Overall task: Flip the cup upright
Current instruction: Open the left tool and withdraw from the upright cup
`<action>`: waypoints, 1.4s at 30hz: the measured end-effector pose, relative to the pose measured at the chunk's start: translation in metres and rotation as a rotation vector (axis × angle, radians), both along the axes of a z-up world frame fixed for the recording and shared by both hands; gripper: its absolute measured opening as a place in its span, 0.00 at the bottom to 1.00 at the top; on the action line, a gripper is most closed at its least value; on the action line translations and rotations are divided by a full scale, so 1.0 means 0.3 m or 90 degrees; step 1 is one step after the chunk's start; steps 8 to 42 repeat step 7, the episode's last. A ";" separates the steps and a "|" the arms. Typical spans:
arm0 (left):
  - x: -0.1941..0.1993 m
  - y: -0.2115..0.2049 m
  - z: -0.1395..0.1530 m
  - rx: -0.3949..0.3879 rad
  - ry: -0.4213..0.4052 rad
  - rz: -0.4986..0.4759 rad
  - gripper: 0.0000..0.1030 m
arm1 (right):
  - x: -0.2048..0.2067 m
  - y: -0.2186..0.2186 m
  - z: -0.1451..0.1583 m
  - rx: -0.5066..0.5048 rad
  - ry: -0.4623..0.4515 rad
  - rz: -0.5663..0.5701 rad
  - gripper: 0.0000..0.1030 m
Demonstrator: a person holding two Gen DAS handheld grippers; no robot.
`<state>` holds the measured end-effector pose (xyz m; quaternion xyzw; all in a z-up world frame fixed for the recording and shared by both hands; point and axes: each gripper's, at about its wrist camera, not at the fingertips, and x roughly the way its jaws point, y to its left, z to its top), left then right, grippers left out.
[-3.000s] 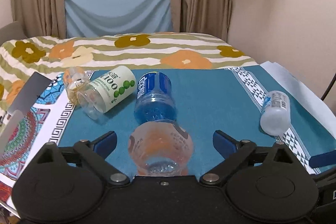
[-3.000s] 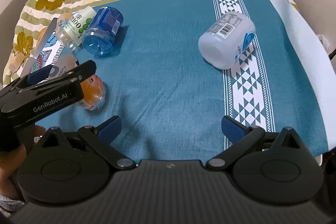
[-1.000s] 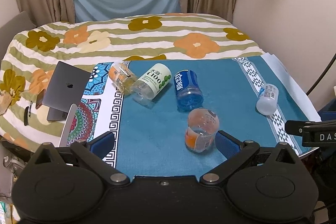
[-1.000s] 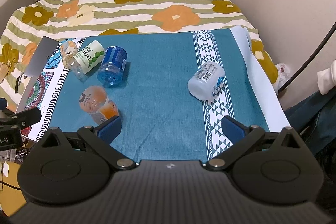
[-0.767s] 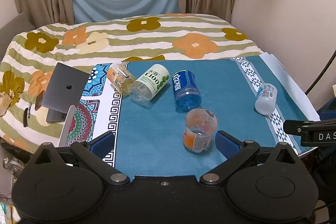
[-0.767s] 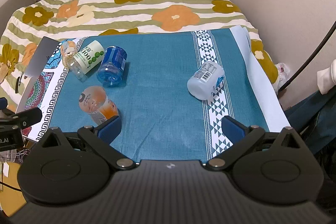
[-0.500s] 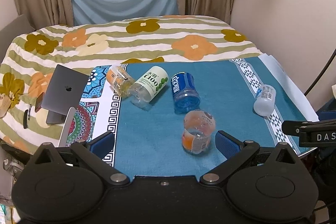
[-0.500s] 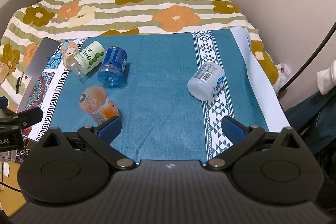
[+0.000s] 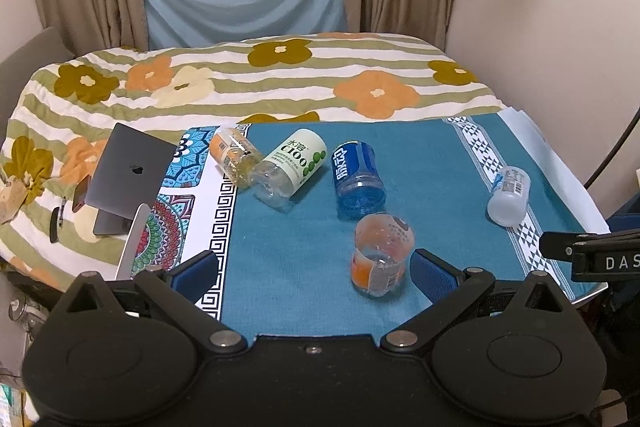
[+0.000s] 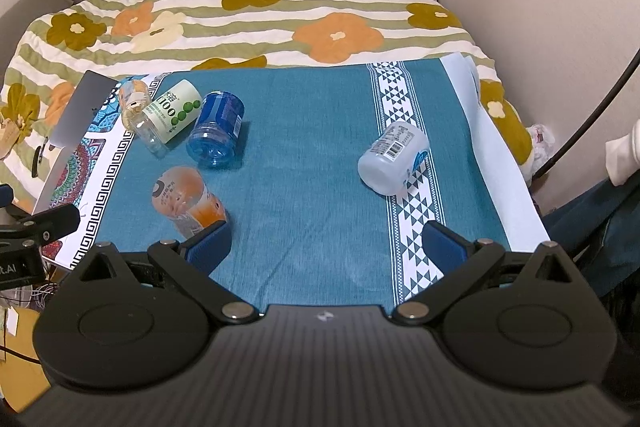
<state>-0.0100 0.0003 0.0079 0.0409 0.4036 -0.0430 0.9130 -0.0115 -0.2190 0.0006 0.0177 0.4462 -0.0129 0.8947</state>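
the orange cup [image 9: 381, 254] stands upright, mouth up, on the teal cloth [image 9: 420, 163] near the counter's front edge, so the flip looks done for this one. the blue cup [image 9: 358, 174], the green-label cup [image 9: 294, 163], a small orange one [image 9: 234, 157] and the white cup [image 9: 509, 195] lie on their sides. left tool [image 9: 314, 273] and right tool [image 10: 326, 239] both gape wide, holding nothing.
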 end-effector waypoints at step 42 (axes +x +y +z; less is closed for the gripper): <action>0.005 0.006 -0.004 -0.003 -0.005 0.007 1.00 | 0.002 0.000 0.002 -0.001 0.001 0.001 1.00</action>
